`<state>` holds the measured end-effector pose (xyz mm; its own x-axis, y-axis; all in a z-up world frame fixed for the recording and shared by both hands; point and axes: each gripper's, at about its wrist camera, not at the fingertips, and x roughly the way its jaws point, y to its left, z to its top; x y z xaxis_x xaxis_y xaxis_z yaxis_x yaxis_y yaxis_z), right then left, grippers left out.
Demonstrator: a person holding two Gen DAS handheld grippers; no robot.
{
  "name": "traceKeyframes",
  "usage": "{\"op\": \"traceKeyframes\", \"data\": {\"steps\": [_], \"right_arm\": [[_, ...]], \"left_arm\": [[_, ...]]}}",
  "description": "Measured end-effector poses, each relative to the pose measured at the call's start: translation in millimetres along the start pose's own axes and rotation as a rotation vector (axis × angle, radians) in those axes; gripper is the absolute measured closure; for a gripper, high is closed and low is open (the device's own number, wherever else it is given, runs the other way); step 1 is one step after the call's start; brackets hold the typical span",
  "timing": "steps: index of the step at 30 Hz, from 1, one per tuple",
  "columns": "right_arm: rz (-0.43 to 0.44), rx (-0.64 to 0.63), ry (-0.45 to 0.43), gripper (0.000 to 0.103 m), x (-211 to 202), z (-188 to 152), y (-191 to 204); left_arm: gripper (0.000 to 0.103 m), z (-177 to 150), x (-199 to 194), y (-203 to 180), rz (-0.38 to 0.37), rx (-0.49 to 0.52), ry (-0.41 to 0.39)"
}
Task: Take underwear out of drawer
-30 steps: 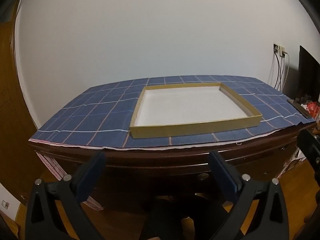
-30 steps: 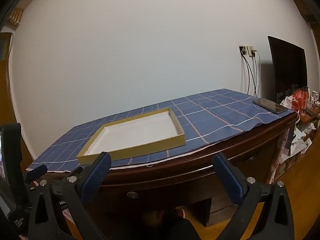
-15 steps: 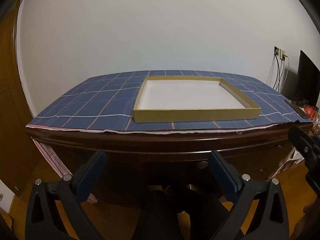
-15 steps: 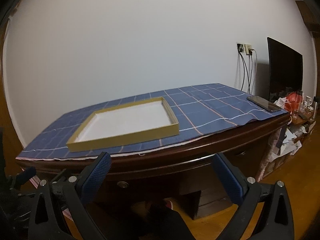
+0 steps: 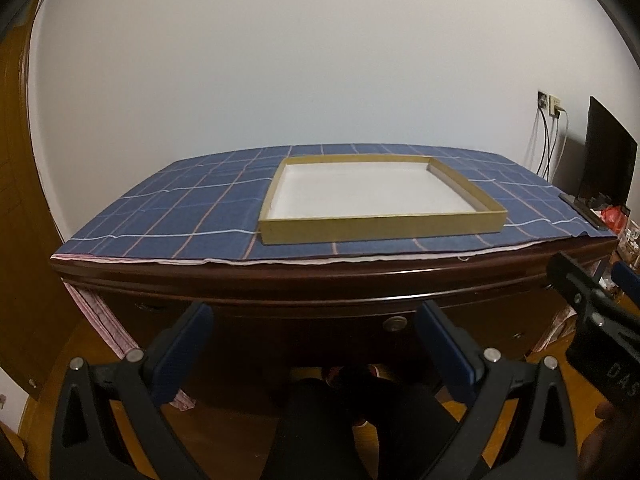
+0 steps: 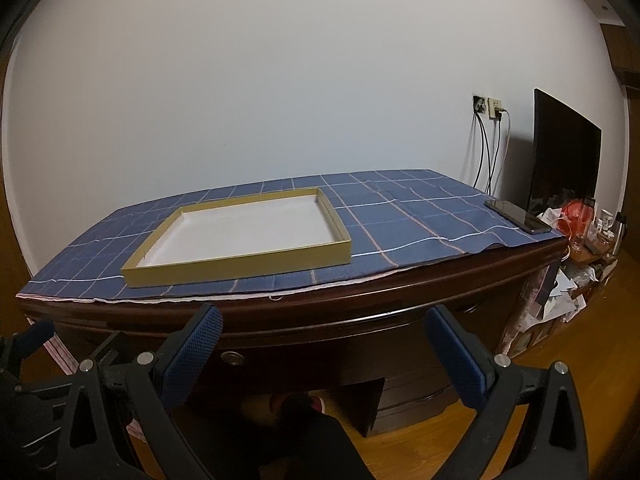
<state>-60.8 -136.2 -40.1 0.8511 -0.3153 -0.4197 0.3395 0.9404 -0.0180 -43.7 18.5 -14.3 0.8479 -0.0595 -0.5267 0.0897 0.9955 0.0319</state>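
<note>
With the drawer [image 5: 360,322] shut under the desk edge and the underwear hidden, presumably inside: opening stage, left gripper [image 5: 312,344] and right gripper [image 6: 324,344] both spread wide and empty, next calling for a pull at the round knob [image 5: 394,323].

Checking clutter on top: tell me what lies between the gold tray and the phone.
Only bare blue checked cloth lies between the gold tray and the phone, nothing on it; the right wrist view shows it best.
</note>
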Motion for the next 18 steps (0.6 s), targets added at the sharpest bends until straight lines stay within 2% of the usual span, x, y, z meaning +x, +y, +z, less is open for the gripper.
{"op": "traceKeyframes", "data": {"steps": [18], "right_arm": [[-0.012, 0.0, 0.01, 0.0, -0.2, -1.1, 1.7]], "left_arm": [[0.0, -1.1, -2.4, -3.0, -0.004, -0.002, 0.002]]}}
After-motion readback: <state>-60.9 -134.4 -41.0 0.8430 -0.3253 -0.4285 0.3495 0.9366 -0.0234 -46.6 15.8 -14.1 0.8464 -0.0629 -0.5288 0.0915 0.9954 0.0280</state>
